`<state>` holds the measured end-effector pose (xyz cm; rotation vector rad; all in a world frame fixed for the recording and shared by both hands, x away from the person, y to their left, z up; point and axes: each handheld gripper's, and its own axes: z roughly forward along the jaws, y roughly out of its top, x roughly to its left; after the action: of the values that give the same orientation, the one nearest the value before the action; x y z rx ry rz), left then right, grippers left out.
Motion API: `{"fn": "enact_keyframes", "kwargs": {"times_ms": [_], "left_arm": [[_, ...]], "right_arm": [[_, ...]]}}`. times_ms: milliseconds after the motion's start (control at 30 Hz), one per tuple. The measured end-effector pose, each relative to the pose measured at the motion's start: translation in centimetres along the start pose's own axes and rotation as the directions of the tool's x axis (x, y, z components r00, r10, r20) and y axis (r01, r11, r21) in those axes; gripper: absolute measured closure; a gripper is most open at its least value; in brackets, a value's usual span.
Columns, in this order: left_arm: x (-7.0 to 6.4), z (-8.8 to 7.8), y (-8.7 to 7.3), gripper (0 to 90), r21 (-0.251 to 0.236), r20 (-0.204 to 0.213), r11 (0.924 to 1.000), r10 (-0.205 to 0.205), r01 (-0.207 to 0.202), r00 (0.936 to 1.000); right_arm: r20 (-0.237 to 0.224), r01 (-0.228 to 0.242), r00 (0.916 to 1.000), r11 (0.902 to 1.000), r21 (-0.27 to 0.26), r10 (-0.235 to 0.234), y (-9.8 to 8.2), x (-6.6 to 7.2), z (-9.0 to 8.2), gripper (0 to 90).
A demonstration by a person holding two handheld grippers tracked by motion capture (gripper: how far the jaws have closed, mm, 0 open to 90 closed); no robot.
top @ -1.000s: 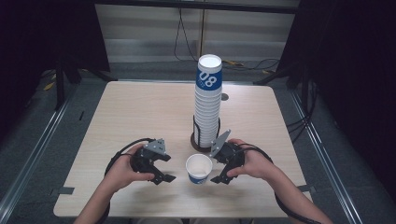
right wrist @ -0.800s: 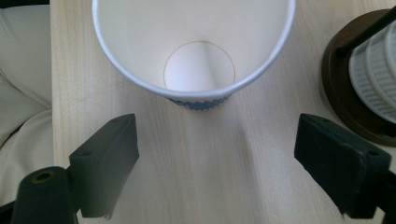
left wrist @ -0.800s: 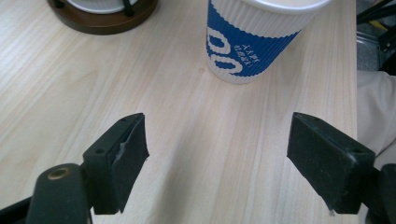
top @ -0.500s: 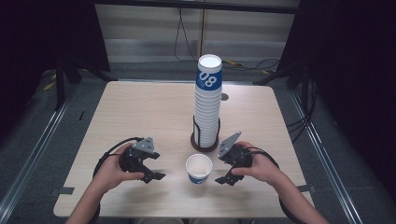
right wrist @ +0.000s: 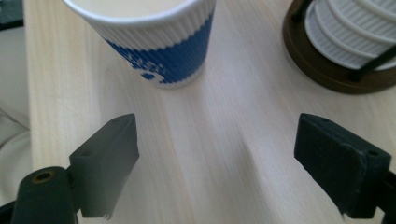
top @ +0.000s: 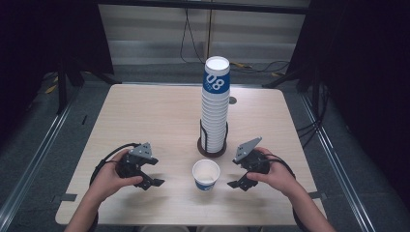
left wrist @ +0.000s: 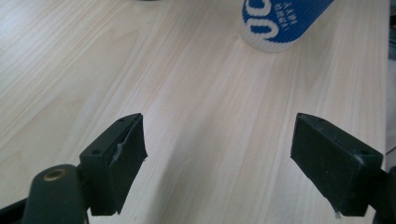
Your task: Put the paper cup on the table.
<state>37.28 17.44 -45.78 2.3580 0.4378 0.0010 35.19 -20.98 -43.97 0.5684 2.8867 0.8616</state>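
High view: the cup (top: 206, 174) stands upright on the bench (top: 145, 116), just in front of the stack (top: 215, 108). The left claw (top: 151, 182) and the right claw (top: 236, 184) flank the cup, apart from it.

Left gripper view: its jaws, just opening, stand released over bare wood.

Right gripper view: jaws released, the cup (right wrist: 154, 42) just beyond them.

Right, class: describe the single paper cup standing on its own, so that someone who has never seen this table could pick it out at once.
Start at the wooden table and find the tall stack of cups in its dark round holder. Just in front of that, toward the person, stands the single cup, upright and open-mouthed, between the two grippers. Unlike its stacked neighbours it stands alone, right way up, white-rimmed with a blue band.
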Motion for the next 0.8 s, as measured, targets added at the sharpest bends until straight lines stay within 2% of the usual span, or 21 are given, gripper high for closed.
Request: {"fn": "enact_keyframes", "kwargs": {"times_ms": [33, 67, 133, 267, 300, 333, 400, 600, 700, 800], "left_arm": [[0.1, -0.2, -0.1, 17.7, 0.014, -0.001, 0.9999, 0.007, -0.007, 1.0000], [0.2, -0.1, -0.2, 17.7, 0.000, 0.000, 1.0000, 0.009, -0.009, 1.0000], [0.2, -0.2, -0.4, 17.9, 0.011, -0.005, 0.9999, 0.012, -0.012, 0.9999], [0.4, -0.4, -0.8, 17.7, -0.007, -0.008, 1.0000, 0.002, -0.002, 1.0000], [0.4, -0.4, -0.9, 17.7, 0.001, -0.012, 1.0000, -0.006, 0.006, 0.9999], [0.6, -0.5, -1.0, 17.7, -0.002, -0.013, 1.0000, 0.002, -0.002, 0.9999], [0.8, -0.5, -1.4, 17.7, -0.004, -0.025, 0.9998, -0.020, 0.020, 0.9995], [1.4, -1.0, -2.5, 17.7, -0.003, -0.044, 0.9989, -0.047, 0.047, 0.9979], [1.6, -1.0, -3.0, 17.7, 0.005, -0.050, 0.9987, -0.050, 0.050, 0.9975], [1.7, -1.1, -3.4, 17.7, 0.013, -0.059, 0.9985, -0.053, 0.054, 0.9968]], "right_arm": [[0.005, -0.011, 0.9999, 0.9999, -0.004, 0.011, -0.4, 0.1, -0.1, 13.2], [0.005, -0.011, 0.9999, 0.9999, -0.004, 0.011, -0.4, 0.1, -0.1, 13.2], [0.013, -0.017, 0.9998, 0.9998, -0.011, 0.017, -0.9, 0.0, -0.1, 13.2], [0.022, -0.029, 0.9993, 0.9993, -0.023, 0.030, -1.5, 0.1, -0.1, 13.2], [0.021, -0.027, 0.9994, 0.9993, -0.028, 0.027, -1.6, 0.0, -0.1, 13.2], [0.031, -0.032, 0.9990, 0.9992, -0.025, 0.032, -1.8, 0.0, -0.1, 13.2], [0.034, -0.040, 0.9986, 0.9987, -0.033, 0.041, -2.2, -0.1, -0.3, 13.3], [0.049, -0.062, 0.9967, 0.9969, -0.048, 0.065, -3.5, -0.3, -0.5, 13.3], [0.059, -0.086, 0.9943, 0.9951, -0.048, 0.089, -4.1, -0.4, -0.6, 13.3], [0.064, -0.090, 0.9935, 0.9941, -0.060, 0.094, -4.5, -0.4, -0.6, 13.3]]}}
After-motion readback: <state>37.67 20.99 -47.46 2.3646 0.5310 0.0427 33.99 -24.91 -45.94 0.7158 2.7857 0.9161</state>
